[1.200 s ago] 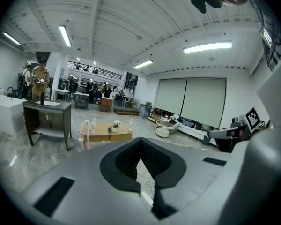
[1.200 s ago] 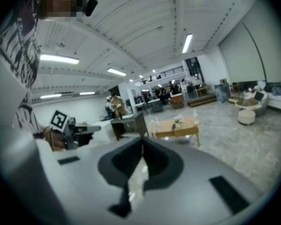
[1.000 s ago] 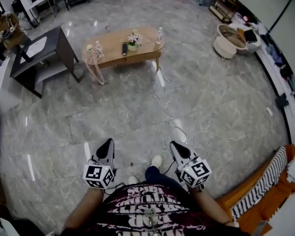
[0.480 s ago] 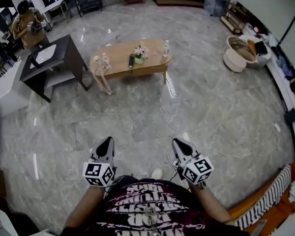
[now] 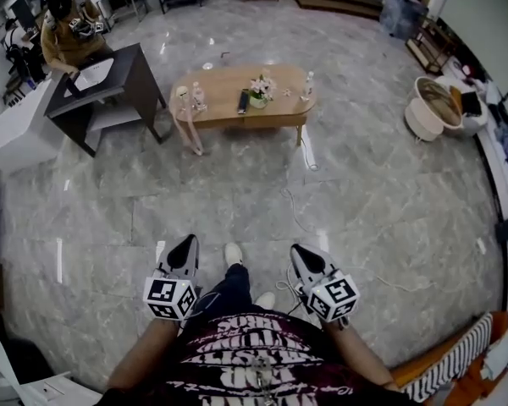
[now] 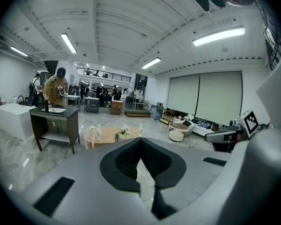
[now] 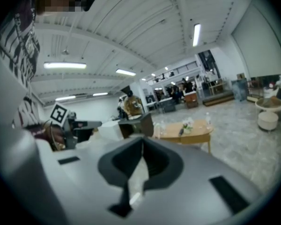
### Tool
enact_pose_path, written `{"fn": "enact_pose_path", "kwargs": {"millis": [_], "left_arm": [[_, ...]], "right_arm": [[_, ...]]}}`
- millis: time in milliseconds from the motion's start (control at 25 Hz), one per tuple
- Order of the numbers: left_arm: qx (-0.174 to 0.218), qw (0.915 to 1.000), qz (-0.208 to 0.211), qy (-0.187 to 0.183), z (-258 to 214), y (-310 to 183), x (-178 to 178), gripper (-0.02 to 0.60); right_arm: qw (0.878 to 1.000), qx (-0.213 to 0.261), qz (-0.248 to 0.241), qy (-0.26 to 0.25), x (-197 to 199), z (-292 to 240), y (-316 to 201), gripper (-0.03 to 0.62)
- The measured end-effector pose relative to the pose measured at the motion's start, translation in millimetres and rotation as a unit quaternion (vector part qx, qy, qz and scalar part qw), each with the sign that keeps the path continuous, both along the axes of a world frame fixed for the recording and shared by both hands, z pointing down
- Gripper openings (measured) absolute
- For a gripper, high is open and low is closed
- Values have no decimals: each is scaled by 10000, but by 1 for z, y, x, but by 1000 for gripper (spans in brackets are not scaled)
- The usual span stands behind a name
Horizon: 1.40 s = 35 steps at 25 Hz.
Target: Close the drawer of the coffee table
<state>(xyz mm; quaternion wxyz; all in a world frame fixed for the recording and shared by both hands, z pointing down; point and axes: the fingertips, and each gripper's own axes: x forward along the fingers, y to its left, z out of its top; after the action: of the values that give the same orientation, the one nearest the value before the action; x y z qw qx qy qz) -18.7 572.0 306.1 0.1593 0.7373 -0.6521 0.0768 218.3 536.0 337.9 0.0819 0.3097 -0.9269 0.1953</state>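
Note:
The light wooden oval coffee table (image 5: 275, 111) stands far ahead across the marble floor. It is also in the left gripper view (image 6: 107, 138) and in the right gripper view (image 7: 193, 134). On it are small bottles, a flower pot (image 5: 259, 91) and a dark remote (image 5: 243, 101). I cannot make out its drawer from here. My left gripper (image 5: 184, 246) and right gripper (image 5: 299, 254) are held side by side low in the head view, far short of the table. Both are shut with nothing between the jaws, as each gripper's own view (image 6: 140, 143) (image 7: 142, 143) confirms.
A dark desk (image 5: 146, 68) stands left of the table, with a person (image 5: 66, 25) at it and a white block (image 5: 21, 135) beside it. White cables (image 5: 303, 194) trail over the floor towards the table. A round cream seat (image 5: 430, 115) is at the right, a striped sofa (image 5: 457, 366) at the lower right.
The coffee table and desk have slid right and lower in the head view, and the person at the desk has come into view. A foot has stepped forward between the grippers. Both jaws stay shut.

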Motion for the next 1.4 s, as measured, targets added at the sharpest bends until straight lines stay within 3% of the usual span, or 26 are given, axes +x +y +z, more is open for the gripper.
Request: {"fn": "enact_pose_path", "kwargs": {"millis": [560,1200,1400], "left_arm": [[-179,9974,681,173,22,-126,-3,21],[-166,9952,858,440,28,-249,-79,21],[-74,9936,997,521,28,-279,-87,21]], "right_arm": [[9981,-174,540,246,-8,11,-85,35],[9950,72,894,434,-73,-16,-200,35],[9940,205,885,614,-92,-22,-217,35]]}}
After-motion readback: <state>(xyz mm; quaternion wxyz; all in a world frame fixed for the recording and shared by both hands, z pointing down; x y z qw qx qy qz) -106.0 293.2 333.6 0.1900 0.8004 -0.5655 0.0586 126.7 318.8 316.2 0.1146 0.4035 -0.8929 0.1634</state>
